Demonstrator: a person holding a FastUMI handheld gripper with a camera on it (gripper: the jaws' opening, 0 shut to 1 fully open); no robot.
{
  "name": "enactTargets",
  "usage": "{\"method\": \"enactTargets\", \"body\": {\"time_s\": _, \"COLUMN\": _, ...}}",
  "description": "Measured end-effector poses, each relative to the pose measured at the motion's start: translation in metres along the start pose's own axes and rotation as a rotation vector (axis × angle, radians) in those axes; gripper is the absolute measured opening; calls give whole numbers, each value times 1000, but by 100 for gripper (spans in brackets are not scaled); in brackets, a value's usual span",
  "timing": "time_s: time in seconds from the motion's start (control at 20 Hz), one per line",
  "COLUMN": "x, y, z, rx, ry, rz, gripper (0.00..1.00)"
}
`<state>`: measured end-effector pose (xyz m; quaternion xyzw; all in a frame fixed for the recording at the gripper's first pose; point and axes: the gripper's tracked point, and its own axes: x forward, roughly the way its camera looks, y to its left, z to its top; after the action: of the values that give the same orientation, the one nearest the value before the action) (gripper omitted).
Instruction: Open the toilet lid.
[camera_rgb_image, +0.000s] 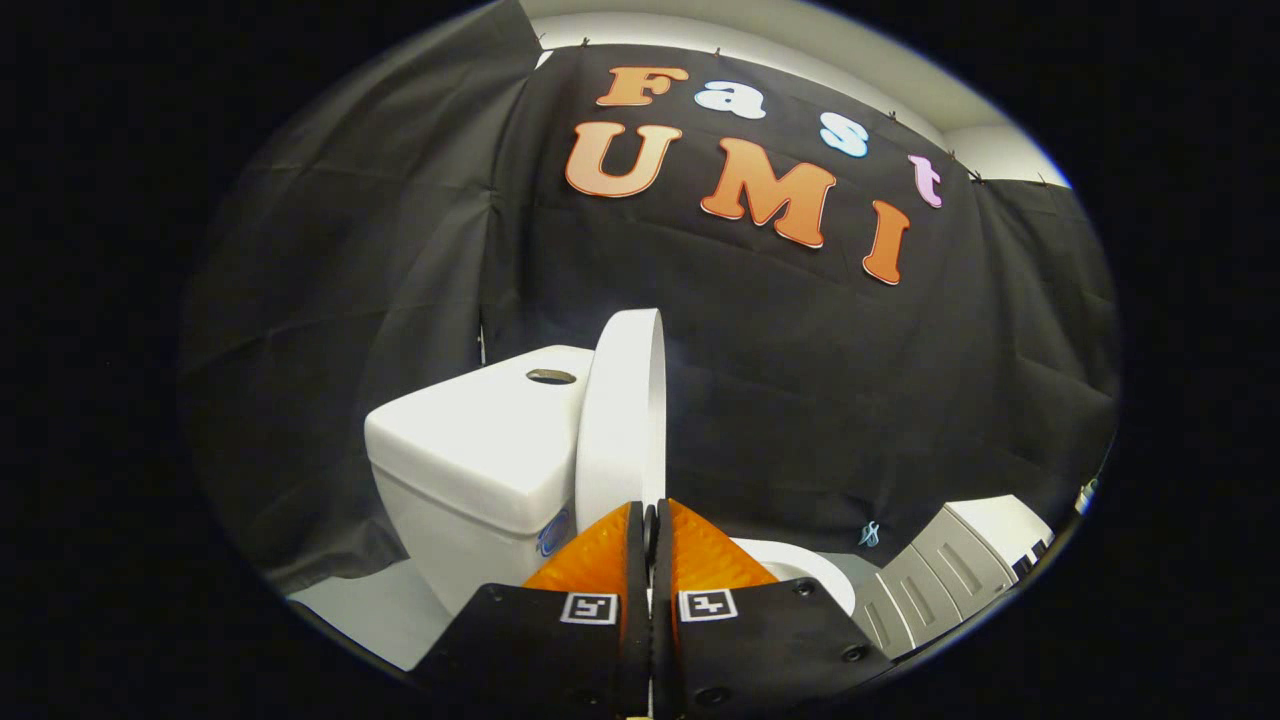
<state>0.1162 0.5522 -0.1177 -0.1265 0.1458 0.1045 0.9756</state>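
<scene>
Gripper (650, 522) fingers are pressed nearly together just below the raised toilet lid (622, 420), which stands upright against the tank (470, 440); it looks rigid, smooth and slippery, best held by its thin front rim.

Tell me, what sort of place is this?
Probably a mock bathroom in a cloth-walled booth: a white toilet with its lid raised, a cistern behind, black cloth wall. The tool looks shut.
</scene>
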Motion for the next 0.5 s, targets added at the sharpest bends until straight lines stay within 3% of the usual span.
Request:
{"method": "enactTargets", "body": {"time_s": 0.15, "x": 0, "y": 2, "z": 0, "rx": 3, "ry": 8, "rz": 19, "gripper": 33}}
{"method": "enactTargets", "body": {"time_s": 0.25, "x": -1, "y": 2, "z": 3, "rx": 1, "ry": -2, "rz": 28, "gripper": 41}}
{"method": "enactTargets", "body": {"time_s": 0.45, "x": -5, "y": -6, "z": 6, "rx": -3, "ry": -9, "rz": 35, "gripper": 85}}
{"method": "enactTargets", "body": {"time_s": 0.5, "x": -6, "y": -6, "z": 10, "rx": -4, "ry": -16, "rz": 48, "gripper": 86}}
